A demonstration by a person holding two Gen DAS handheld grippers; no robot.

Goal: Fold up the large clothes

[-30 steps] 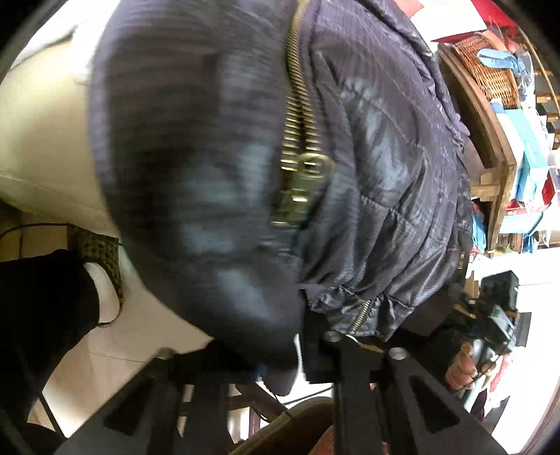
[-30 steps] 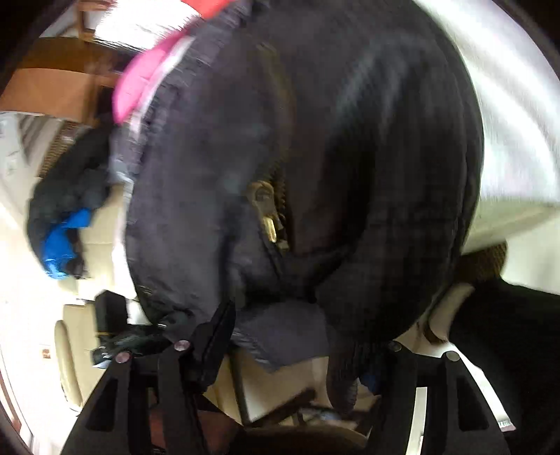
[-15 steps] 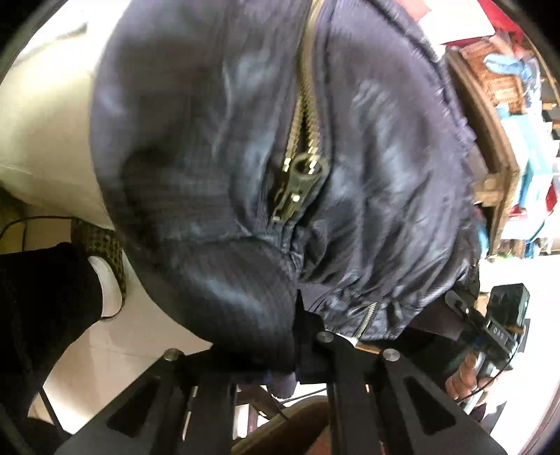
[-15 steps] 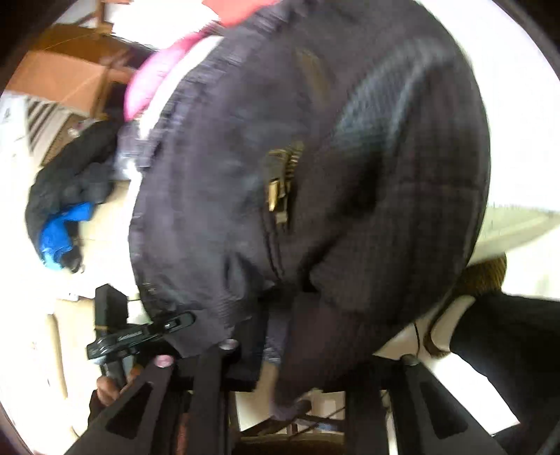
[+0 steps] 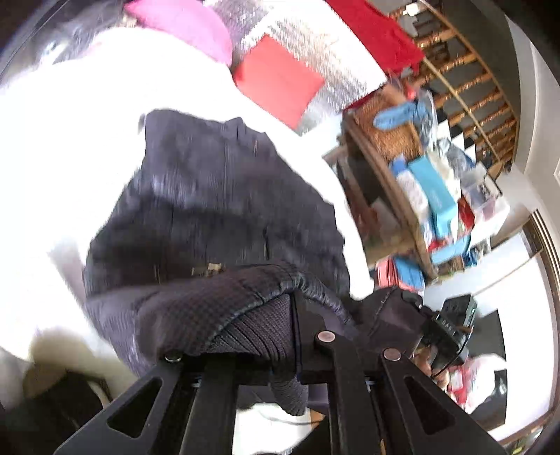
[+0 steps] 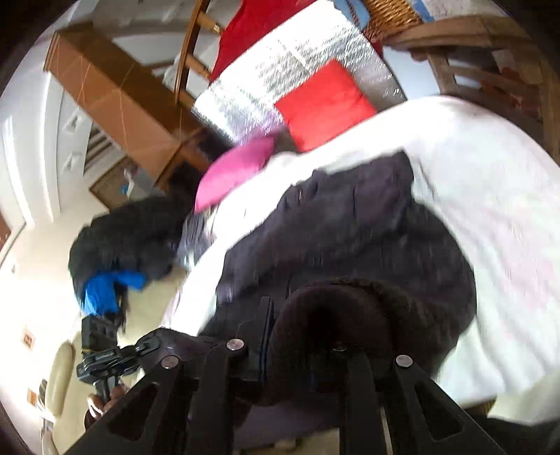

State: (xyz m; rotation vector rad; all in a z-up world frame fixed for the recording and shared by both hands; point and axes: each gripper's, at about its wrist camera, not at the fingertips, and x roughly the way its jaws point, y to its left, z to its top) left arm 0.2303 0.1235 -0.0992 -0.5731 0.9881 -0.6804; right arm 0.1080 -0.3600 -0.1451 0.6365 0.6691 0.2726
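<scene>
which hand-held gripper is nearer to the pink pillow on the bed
Left, as far as the views show. The left hand-held gripper grips the dark jacket on the pink pillow's side; the right hand-held gripper holds the side farther away.

White bed cover fills centre. Red cushion at 12 o'clock on silver mat. Cluttered wooden shelf at 3 o'clock. Pale floor, bright light.

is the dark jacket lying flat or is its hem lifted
Lifted at the hem. The left gripper and right gripper are each shut on the dark jacket, whose hem is raised while the rest lies on the white bed.
</scene>
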